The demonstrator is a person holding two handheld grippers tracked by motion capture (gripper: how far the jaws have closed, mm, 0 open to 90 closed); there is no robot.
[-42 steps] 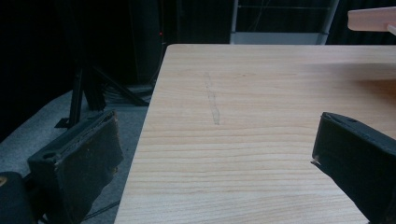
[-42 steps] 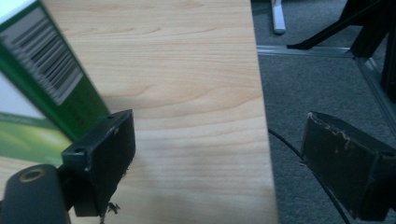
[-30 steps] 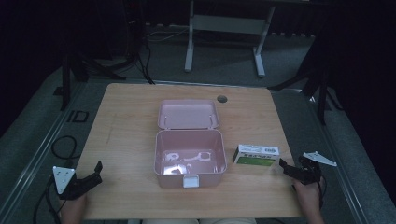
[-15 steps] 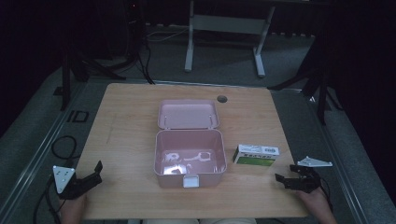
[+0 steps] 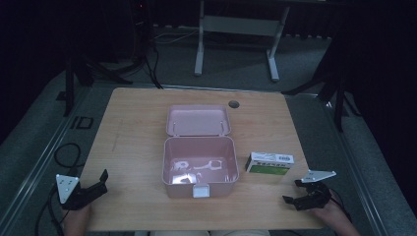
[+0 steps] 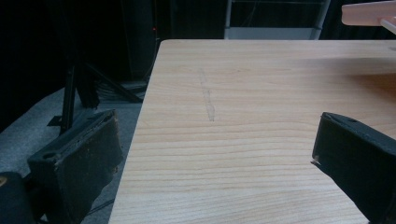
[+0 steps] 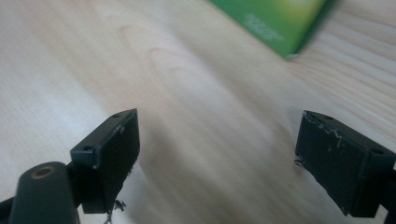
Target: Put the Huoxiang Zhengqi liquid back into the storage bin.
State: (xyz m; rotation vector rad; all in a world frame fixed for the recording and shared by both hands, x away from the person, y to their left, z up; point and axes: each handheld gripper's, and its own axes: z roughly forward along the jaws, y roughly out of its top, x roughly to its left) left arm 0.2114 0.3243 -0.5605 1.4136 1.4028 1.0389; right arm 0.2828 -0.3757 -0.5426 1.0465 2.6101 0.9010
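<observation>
The wooden counter [image 5: 137, 147] spans the middle of the high view. At its centre sits an open pink lunch box [image 5: 199, 167], its lid [image 5: 198, 120] laid back toward the top of the frame and a white latch [image 5: 200, 191] on its near wall; pale shapes lie on its floor, too dim to identify. Just right of the box, apart from it, lies a small green-and-white carton [image 5: 269, 163].

At lower left of the high view the left claw [image 5: 96, 184] rests at the counter's corner, jaws spread wide and holding nothing. Its own view shows what the high view cannot: one jaw hangs off the counter's edge above grey floor, the other over bare wood, with a faint streak [image 6: 207, 95] in the grain ahead and the pink lid's edge [image 6: 369, 11] at upper right.

At lower right the right claw [image 5: 295, 192] is likewise released and empty, low over the counter. Its own view shows blurred bare wood between the jaws and the green carton's corner [image 7: 275, 21] at the top of the frame.
</observation>
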